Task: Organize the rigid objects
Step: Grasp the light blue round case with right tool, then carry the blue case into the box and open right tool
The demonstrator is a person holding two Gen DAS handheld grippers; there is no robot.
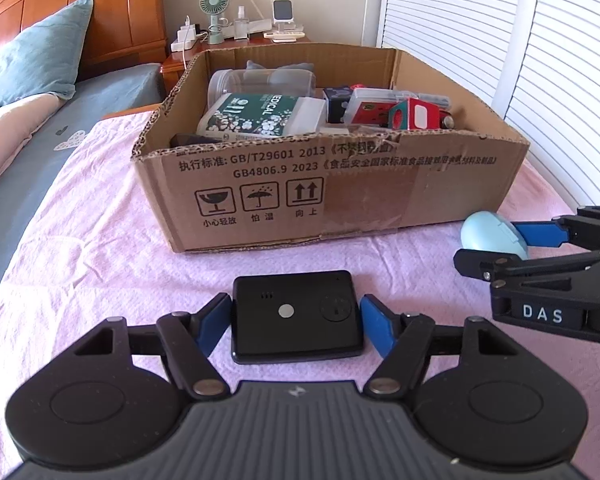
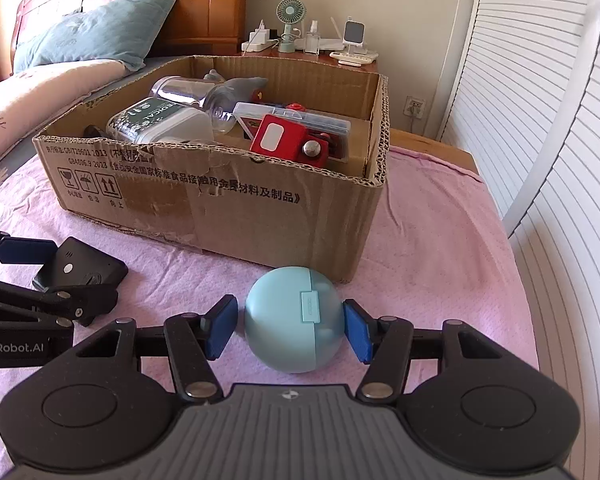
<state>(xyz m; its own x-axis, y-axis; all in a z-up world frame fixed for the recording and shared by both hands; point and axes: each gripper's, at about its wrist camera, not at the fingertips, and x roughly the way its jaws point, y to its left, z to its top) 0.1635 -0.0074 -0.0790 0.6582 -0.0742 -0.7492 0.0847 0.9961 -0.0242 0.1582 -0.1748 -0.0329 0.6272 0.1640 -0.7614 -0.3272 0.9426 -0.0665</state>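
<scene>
A flat black device (image 1: 296,316) lies on the pink bedspread between the fingers of my left gripper (image 1: 296,326); the blue pads sit beside its two edges with small gaps, open. It also shows in the right wrist view (image 2: 86,268). A pale blue round case (image 2: 294,324) lies between the fingers of my right gripper (image 2: 290,330), which is open with its pads just off the case's sides. The case (image 1: 490,236) and the right gripper (image 1: 496,244) show at the right of the left wrist view. A cardboard box (image 1: 340,196) holding several items stands just behind both.
The box (image 2: 260,216) holds a clear jar (image 1: 260,80), a green-white pack (image 1: 256,116) and a red toy (image 2: 288,140). A nightstand (image 1: 236,46) with a fan stands behind it. Louvred doors (image 1: 540,60) are at the right, pillows (image 1: 32,60) at the left.
</scene>
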